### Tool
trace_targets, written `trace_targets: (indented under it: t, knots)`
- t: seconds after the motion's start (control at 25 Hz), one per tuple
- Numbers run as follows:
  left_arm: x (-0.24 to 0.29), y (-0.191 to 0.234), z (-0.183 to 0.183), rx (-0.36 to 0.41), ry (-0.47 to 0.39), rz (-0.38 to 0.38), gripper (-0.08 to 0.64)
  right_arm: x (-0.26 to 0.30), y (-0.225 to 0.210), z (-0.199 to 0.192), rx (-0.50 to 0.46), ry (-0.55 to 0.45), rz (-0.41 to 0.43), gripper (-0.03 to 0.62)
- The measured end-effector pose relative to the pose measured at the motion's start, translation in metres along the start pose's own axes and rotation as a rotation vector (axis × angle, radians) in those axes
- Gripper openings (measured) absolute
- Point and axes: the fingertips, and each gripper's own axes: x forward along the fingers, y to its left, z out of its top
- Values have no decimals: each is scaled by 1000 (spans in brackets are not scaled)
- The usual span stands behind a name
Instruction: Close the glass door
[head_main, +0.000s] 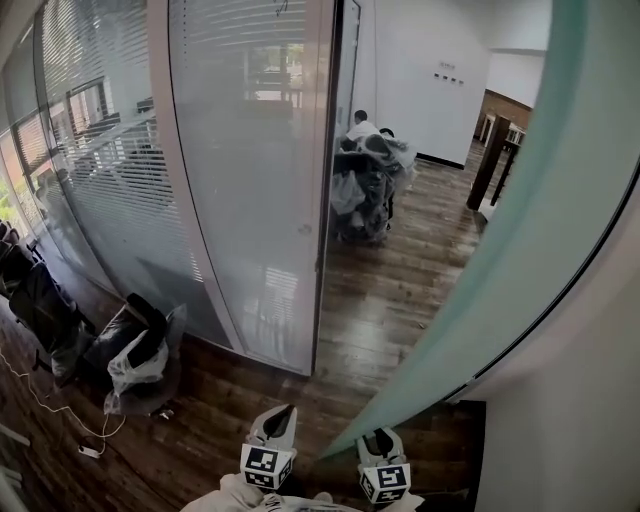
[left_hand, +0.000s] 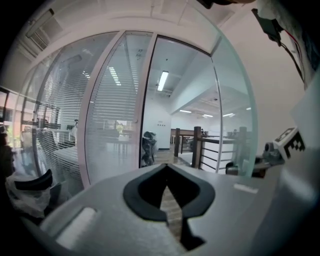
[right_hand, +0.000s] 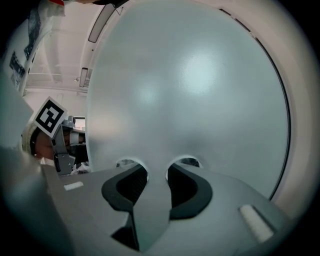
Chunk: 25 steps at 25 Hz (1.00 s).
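Note:
The frosted, greenish glass door (head_main: 500, 260) stands swung open, slanting from the bottom middle up to the top right of the head view. Its doorway (head_main: 335, 200) lies ahead, beside a white-framed glass panel with blinds (head_main: 240, 180). My right gripper (head_main: 383, 440) is at the door's lower end. In the right gripper view the door's face (right_hand: 200, 90) fills the picture. The right gripper (right_hand: 156, 167) is open, tips close against the glass, nothing between them. My left gripper (head_main: 272, 425) hangs free to the left of the door. It (left_hand: 166, 166) is shut and empty, pointing at the doorway (left_hand: 175, 110).
Dark bags and a white plastic bag (head_main: 140, 350) lie on the wood floor by the glass wall, with a white cable (head_main: 60, 410) nearby. Beyond the doorway a person sits among bagged items (head_main: 362, 170). A dark railing (head_main: 490, 150) stands at the far right, a white wall (head_main: 580, 420) close by.

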Motion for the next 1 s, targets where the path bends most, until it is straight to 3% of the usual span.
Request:
trace_targets:
  t: [1.0]
  knots:
    - [83, 75, 35, 59, 10, -173, 3, 95, -12, 20, 30, -5, -163, 130]
